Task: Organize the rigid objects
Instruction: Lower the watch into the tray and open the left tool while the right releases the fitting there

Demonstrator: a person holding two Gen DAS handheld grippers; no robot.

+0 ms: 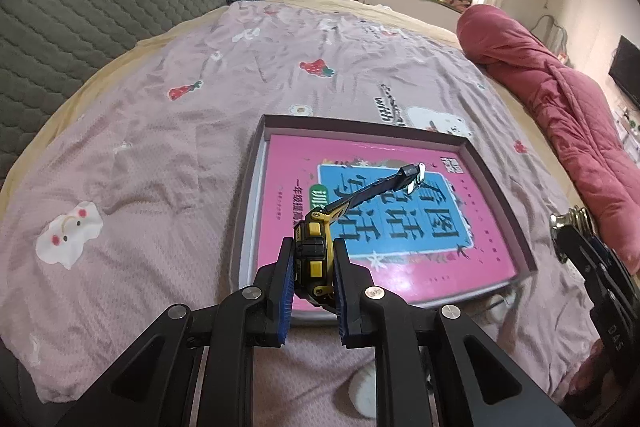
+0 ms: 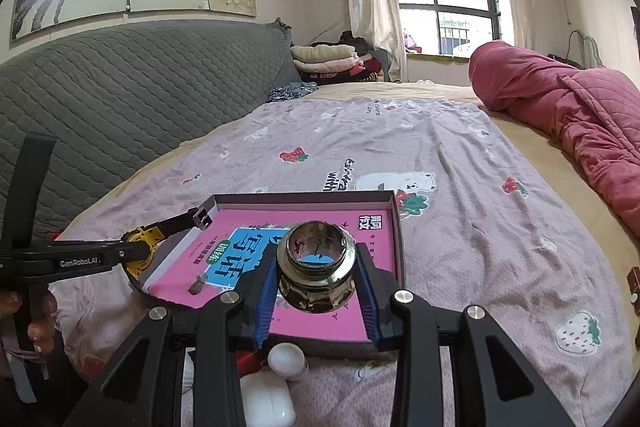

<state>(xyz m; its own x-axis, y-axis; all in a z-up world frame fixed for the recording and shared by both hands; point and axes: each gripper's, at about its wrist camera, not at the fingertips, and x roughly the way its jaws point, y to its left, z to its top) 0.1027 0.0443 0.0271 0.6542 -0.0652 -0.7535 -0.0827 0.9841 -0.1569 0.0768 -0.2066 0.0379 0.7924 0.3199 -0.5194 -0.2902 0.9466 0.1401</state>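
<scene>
the bed (image 2: 448, 95) carries everything here, its tan mattress cover showing along the edges. a mauve sheet (image 1: 168, 155) printed with strawberries and little white animals is spread over most of it, rumpled in places. on the sheet lies a shallow box (image 1: 498, 195) with dark walls, a pink book (image 2: 332, 323) flat inside it. a rolled red quilt (image 2: 568, 119) lies along the far right side of the bed. at the near edge, just before the box, sit a white bulb (image 2: 286, 359) and what may be a white earbud case (image 2: 266, 403), partly hidden.
</scene>
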